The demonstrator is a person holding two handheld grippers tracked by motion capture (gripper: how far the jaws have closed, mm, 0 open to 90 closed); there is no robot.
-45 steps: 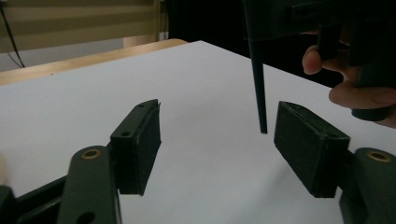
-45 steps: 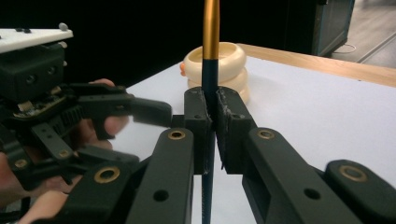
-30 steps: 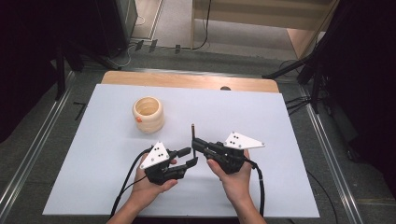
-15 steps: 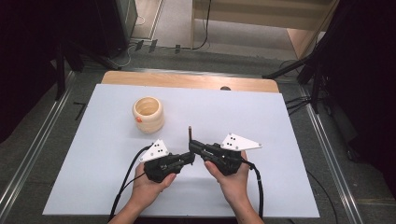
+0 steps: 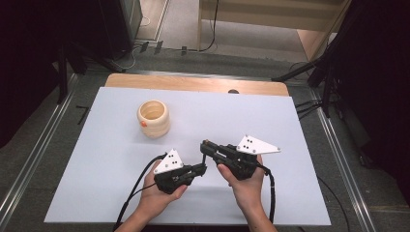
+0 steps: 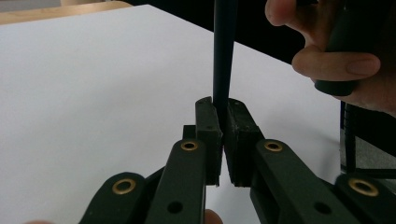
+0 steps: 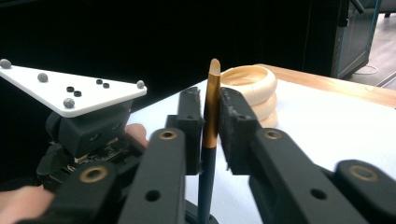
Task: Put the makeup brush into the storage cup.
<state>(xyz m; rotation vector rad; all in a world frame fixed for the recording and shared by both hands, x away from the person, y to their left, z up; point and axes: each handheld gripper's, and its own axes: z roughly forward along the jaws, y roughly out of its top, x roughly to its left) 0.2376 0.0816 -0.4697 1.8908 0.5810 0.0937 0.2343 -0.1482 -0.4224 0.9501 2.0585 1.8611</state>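
Observation:
A thin brush with a dark blue handle (image 6: 224, 56) and a gold ferrule (image 7: 212, 102) is held between both grippers near the table's front middle. My right gripper (image 5: 207, 146) is shut on the ferrule just below the brush's tip, as the right gripper view (image 7: 211, 126) shows. My left gripper (image 5: 203, 168) grips the handle's other end, its jaws (image 6: 223, 135) pressed together around it. In the high view the brush (image 5: 205, 155) is a short dark line joining the two grippers. A ribbed cream wooden pot (image 5: 153, 117) stands upright at the left back, apart from both.
A white board (image 5: 290, 125) covers the table, with a wooden strip (image 5: 193, 83) along the far edge. Black cables trail from both grippers toward the front edge. Metal rails and dark stands flank the table.
My left gripper has moved in toward the right gripper and its jaws have shut on the lower end of the brush handle. The right gripper keeps its hold.

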